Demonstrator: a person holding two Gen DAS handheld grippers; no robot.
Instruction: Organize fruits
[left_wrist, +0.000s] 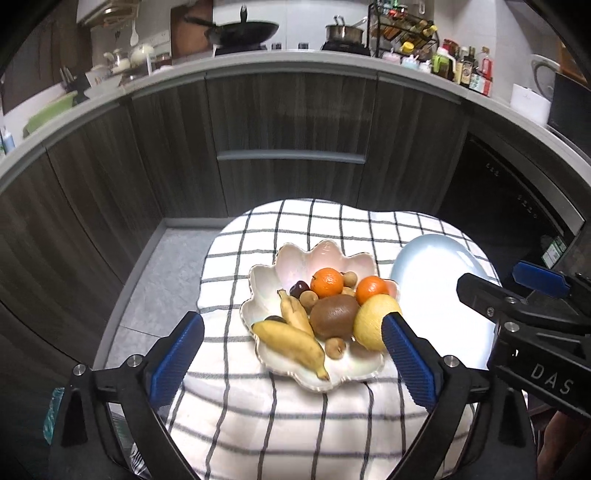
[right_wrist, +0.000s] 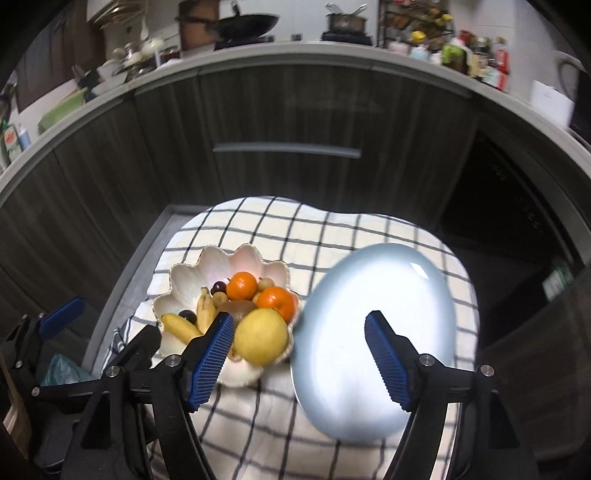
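A shell-shaped white bowl (left_wrist: 267, 284) on a checked cloth holds two bananas (left_wrist: 291, 341), a kiwi (left_wrist: 334, 314), two oranges (left_wrist: 327, 282), a yellow lemon-like fruit (left_wrist: 373, 319), small brown longans and dark cherries. The bowl also shows in the right wrist view (right_wrist: 184, 284). A pale blue plate (right_wrist: 373, 343) lies empty right of the bowl. My left gripper (left_wrist: 293, 360) is open and empty above the bowl's near edge. My right gripper (right_wrist: 299, 354) is open and empty, hovering between the yellow fruit (right_wrist: 262, 334) and the blue plate.
The checked cloth (left_wrist: 277, 424) covers a small raised surface in a kitchen. Dark wood cabinets (left_wrist: 291, 122) stand behind, with a cluttered counter above. A dark oven front (left_wrist: 517, 195) is at the right. Grey floor tiles (left_wrist: 155, 280) lie to the left.
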